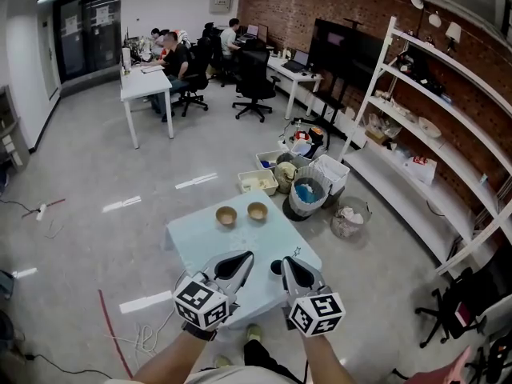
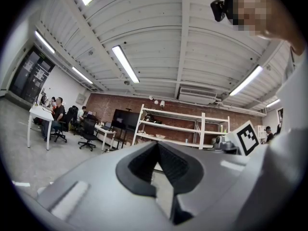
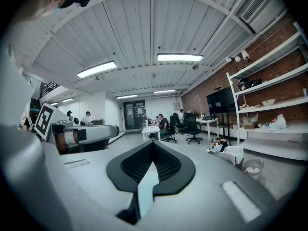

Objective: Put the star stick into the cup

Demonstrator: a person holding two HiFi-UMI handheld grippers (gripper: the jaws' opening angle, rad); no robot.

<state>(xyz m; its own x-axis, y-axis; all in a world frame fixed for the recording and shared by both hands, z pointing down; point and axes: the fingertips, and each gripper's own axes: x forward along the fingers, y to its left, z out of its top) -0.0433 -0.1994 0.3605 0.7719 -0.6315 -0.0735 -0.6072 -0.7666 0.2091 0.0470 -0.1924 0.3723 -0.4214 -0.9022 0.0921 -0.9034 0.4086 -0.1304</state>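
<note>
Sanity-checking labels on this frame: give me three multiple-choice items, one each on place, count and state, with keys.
1. Where on the table do the bowls sit?
A. near edge
B. far edge
C. middle

2. How many bowls are there?
A. one
B. two
C. four

3. The left gripper and right gripper are:
A. wide open
B. shut on a bowl
C. shut, empty

Key:
1 B, the bowls stand along the table edge away from the person.
2 B, the head view shows two side by side.
3 C, each gripper view shows the jaw tips together with nothing between them.
</note>
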